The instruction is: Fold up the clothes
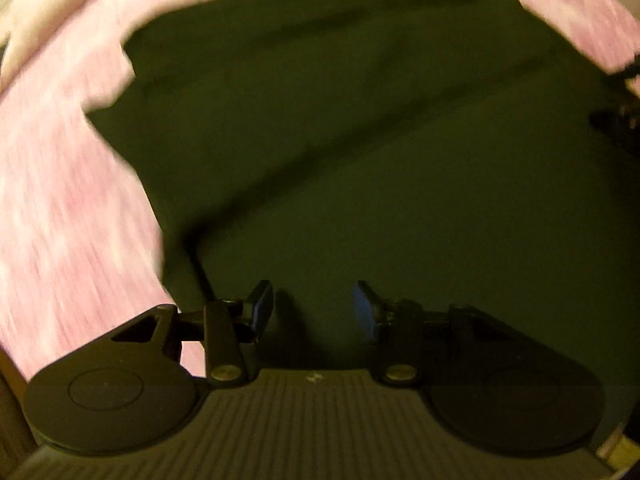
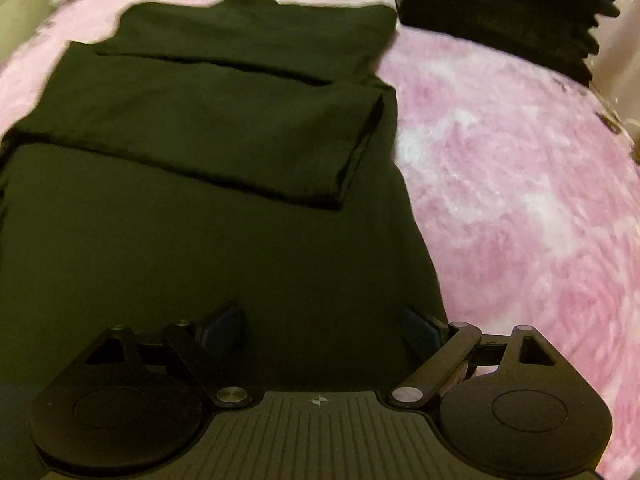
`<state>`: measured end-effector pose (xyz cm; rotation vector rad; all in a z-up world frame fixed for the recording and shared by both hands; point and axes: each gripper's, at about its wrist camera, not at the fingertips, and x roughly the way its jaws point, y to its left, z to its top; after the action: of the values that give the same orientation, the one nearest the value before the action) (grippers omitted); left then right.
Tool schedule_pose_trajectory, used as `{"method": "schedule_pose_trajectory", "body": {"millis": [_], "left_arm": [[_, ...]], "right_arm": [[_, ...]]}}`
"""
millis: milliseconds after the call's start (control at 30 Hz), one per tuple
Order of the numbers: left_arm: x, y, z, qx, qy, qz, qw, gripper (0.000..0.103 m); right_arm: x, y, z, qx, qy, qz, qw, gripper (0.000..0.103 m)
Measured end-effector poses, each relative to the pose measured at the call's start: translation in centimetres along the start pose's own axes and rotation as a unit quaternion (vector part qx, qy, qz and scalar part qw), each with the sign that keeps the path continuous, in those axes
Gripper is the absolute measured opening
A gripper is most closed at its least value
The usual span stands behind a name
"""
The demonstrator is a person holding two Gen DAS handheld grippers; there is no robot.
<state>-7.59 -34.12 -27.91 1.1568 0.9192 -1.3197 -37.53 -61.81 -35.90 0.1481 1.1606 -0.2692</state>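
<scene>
A dark olive-black garment [image 2: 208, 160] lies spread on a fluffy pink blanket [image 2: 520, 184], with a sleeve folded across its middle. It fills most of the left wrist view [image 1: 360, 140], which is blurred. My left gripper [image 1: 313, 312] is open and empty just above the cloth near its left edge. My right gripper [image 2: 322, 328] is open and empty over the garment's lower part, near its right edge.
A stack of folded dark clothes [image 2: 500, 12] sits at the far right on the pink blanket. The blanket also shows in the left wrist view [image 1: 60, 208]. A pale wall or bed edge [image 2: 16, 4] lies at the far left.
</scene>
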Motion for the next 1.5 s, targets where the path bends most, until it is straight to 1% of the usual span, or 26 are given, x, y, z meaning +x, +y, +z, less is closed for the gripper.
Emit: {"method": "schedule_pose_trajectory", "body": {"millis": [33,100,133,200,267,333,433,533,633,733,833,933,1000,1100,1133,1167,1200,1233,1267,1300,1333,1400,1433,1467,1500], "left_arm": [[-0.3,-0.8,-1.1,-0.007,0.010,-0.001,0.9999,0.040],[-1.1,-2.1,-3.0,-0.014,0.016,-0.004,0.9998,0.043],[-1.6,-2.8,-3.9,-0.013,0.018,-0.004,0.9998,0.046],[-2.2,-4.0,-5.7,0.001,0.022,-0.004,0.9997,0.047],[-3.0,-5.4,-7.7,0.033,0.016,-0.009,0.9993,0.052],[-3.9,-7.0,-9.9,0.084,-0.001,-0.018,0.9963,0.052],[-5.4,-9.0,-13.4,0.159,-0.032,-0.029,0.9862,0.052],[-6.7,-10.8,-17.2,0.225,-0.060,-0.029,0.9720,0.052],[-7.3,-12.2,-20.3,0.267,-0.076,-0.026,0.9604,0.052],[-7.4,-13.4,-21.7,0.274,-0.095,-0.027,0.9566,0.052],[-6.7,-14.5,-22.2,0.279,-0.111,-0.018,0.9535,0.053],[-6.2,-15.7,-22.3,0.277,-0.121,-0.013,0.9531,0.053],[-6.0,-16.8,-22.5,0.287,-0.125,0.001,0.9496,0.053],[-5.6,-18.0,-23.0,0.302,-0.135,0.027,0.9433,0.057],[-5.4,-18.2,-22.9,0.304,-0.137,0.036,0.9419,0.061],[-5.4,-18.4,-22.9,0.305,-0.138,0.043,0.9415,0.062],[-5.4,-18.3,-22.7,0.298,-0.137,0.047,0.9435,0.061],[-5.3,-18.1,-22.5,0.284,-0.133,0.057,0.9477,0.048],[-5.3,-17.9,-22.3,0.272,-0.121,0.068,0.9521,0.045],[-5.6,-17.7,-22.3,0.260,-0.113,0.065,0.9568,0.045],[-5.7,-17.5,-22.3,0.257,-0.110,0.068,0.9577,0.045],[-6.0,-18.2,-22.6,0.287,-0.108,0.078,0.9485,0.037],[-6.2,-18.5,-22.6,0.296,-0.105,0.078,0.9461,0.027],[-6.5,-18.7,-22.5,0.296,-0.103,0.077,0.9466,0.016],[-6.9,-18.8,-22.3,0.291,-0.104,0.079,0.9477,0.012]], "right_arm": [[-0.3,-0.1,-0.3,-0.008,0.009,-0.002,1.000,0.088],[-0.9,-0.3,-1.3,-0.023,0.025,-0.007,0.999,0.088],[-1.2,-0.2,-1.8,-0.032,0.034,-0.010,0.999,0.088],[-1.9,-0.3,-2.8,-0.037,0.040,-0.014,0.998,0.088],[-2.6,-0.1,-3.8,-0.038,0.042,-0.029,0.998,0.088],[-3.4,0.7,-5.0,-0.042,0.040,-0.058,0.997,0.088],[-5.7,3.3,-6.5,-0.070,0.013,-0.092,0.993,0.088],[-8.1,7.1,-8.5,-0.103,-0.016,-0.090,0.990,0.088],[-9.9,10.4,-10.3,-0.114,-0.032,-0.087,0.989,0.088],[-11.1,12.6,-11.4,-0.115,-0.041,-0.082,0.989,0.088],[-12.2,13.9,-12.1,-0.121,-0.047,-0.076,0.989,0.088],[-12.8,14.3,-12.1,-0.130,-0.048,-0.074,0.988,0.088],[-12.8,13.8,-11.8,-0.139,-0.048,-0.076,0.986,0.088],[-12.8,13.0,-11.7,-0.147,-0.050,-0.075,0.985,0.088],[-12.7,12.6,-11.6,-0.149,-0.052,-0.074,0.985,0.088],[-12.6,12.4,-11.6,-0.152,-0.053,-0.071,0.984,0.088],[-12.5,12.1,-11.6,-0.155,-0.054,-0.068,0.984,0.088],[-12.5,11.8,-11.6,-0.158,-0.054,-0.063,0.984,0.088],[-12.4,11.4,-11.6,-0.163,-0.055,-0.057,0.984,0.088],[-12.4,11.1,-11.7,-0.169,-0.055,-0.051,0.983,0.088],[-12.3,10.8,-11.7,-0.176,-0.056,-0.047,0.982,0.088],[-12.3,10.2,-11.9,-0.192,-0.062,-0.038,0.979,0.088],[-12.2,10.0,-12.1,-0.201,-0.063,-0.034,0.977,0.088],[-12.1,9.8,-12.4,-0.210,-0.063,-0.031,0.975,0.088],[-12.1,9.6,-12.7,-0.221,-0.066,-0.028,0.973,0.088]]}}
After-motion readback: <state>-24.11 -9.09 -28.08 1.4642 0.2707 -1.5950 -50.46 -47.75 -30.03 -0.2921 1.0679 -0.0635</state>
